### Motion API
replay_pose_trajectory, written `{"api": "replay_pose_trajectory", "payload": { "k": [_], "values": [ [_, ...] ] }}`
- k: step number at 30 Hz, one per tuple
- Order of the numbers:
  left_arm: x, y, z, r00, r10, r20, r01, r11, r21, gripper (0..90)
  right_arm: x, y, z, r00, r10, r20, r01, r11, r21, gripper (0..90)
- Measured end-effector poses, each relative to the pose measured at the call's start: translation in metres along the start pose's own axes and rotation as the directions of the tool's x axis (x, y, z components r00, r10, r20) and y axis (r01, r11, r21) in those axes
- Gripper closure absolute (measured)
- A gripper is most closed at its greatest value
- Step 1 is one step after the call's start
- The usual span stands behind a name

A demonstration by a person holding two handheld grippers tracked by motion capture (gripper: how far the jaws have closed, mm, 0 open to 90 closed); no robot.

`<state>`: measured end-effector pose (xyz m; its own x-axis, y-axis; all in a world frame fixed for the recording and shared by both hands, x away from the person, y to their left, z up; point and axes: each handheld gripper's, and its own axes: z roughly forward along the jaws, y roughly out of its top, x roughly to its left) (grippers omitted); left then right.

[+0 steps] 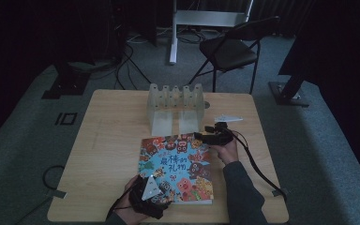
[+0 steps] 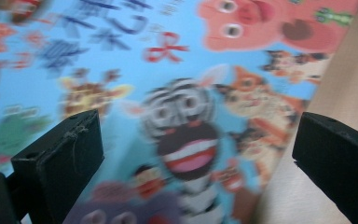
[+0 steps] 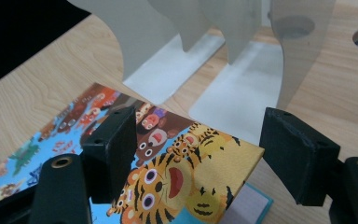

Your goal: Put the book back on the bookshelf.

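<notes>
The left gripper's (image 2: 193,154) fingers (image 2: 63,158) stand wide apart over the near corner of the picture book (image 1: 178,164), pressing on nothing. The right gripper's (image 3: 198,154) fingers (image 3: 109,149) are also apart, spanning the book's far right corner, which sits lifted off the surface (image 1: 112,140). The book lies toward the near edge, just before the grey slotted rack (image 1: 175,107) at the far edge.
</notes>
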<state>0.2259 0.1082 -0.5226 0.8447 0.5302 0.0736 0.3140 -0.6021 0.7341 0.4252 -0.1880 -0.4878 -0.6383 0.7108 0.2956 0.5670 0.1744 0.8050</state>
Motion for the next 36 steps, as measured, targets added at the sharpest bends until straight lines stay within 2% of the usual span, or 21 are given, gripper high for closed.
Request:
{"api": "replay_pose_trajectory", "payload": {
  "k": [6, 8, 12, 16, 19, 22, 25, 28, 32, 36],
  "values": [
    [-0.011, 0.011, 0.011, 0.9993, 0.030, -0.022, -0.030, 0.9995, -0.007, 2.0, 0.005, 0.008, -0.005, 0.9999, -0.004, -0.012, 0.004, 1.000, -0.018, 27.4],
    [-0.011, 0.015, 0.012, 0.9997, 0.019, -0.016, -0.020, 0.9996, -0.021, 2.0, 0.007, 0.011, -0.007, 0.9999, -0.009, -0.013, 0.009, 1.000, -0.022, 27.4],
    [-0.011, 0.023, 0.013, 0.9996, -0.028, 0.007, 0.028, 0.9972, -0.069, 2.0, 0.011, 0.016, -0.010, 0.9996, -0.010, -0.026, 0.009, 0.999, -0.040, 27.4],
    [-0.013, 0.030, 0.014, 0.9998, -0.017, -0.012, 0.016, 0.9968, -0.079, 1.8, 0.013, 0.021, -0.012, 0.9990, -0.008, -0.043, 0.006, 0.998, -0.056, 27.4],
    [-0.015, 0.035, 0.014, 0.9997, -0.007, -0.025, 0.006, 0.9978, -0.066, 1.7, 0.015, 0.025, -0.014, 0.9986, -0.003, -0.052, -0.001, 0.998, -0.068, 27.4],
    [-0.014, 0.038, 0.012, 0.9998, -0.016, -0.014, 0.015, 0.9960, -0.088, 2.0, 0.017, 0.027, -0.015, 0.9985, -0.009, -0.054, 0.005, 0.997, -0.072, 27.4],
    [-0.014, 0.038, 0.007, 0.9995, -0.006, -0.030, 0.002, 0.9949, -0.101, 2.4, 0.017, 0.028, -0.016, 0.9974, 0.007, -0.072, -0.012, 0.997, -0.080, 27.7],
    [-0.015, 0.038, 0.004, 0.9993, 0.003, -0.038, -0.007, 0.9934, -0.115, 3.7, 0.018, 0.028, -0.016, 0.9984, 0.000, -0.057, -0.004, 0.997, -0.076, 27.9],
    [-0.011, 0.038, 0.000, 0.9998, -0.009, -0.016, 0.007, 0.9911, -0.133, 3.7, 0.021, 0.025, -0.016, 0.9994, -0.001, -0.036, 0.000, 0.999, -0.049, 26.1],
    [-0.010, 0.039, -0.004, 0.9997, -0.006, -0.022, 0.002, 0.9901, -0.140, 3.7, 0.029, 0.023, -0.019, 0.9986, -0.005, -0.053, 0.004, 1.000, -0.018, 28.9]
  ]
}}
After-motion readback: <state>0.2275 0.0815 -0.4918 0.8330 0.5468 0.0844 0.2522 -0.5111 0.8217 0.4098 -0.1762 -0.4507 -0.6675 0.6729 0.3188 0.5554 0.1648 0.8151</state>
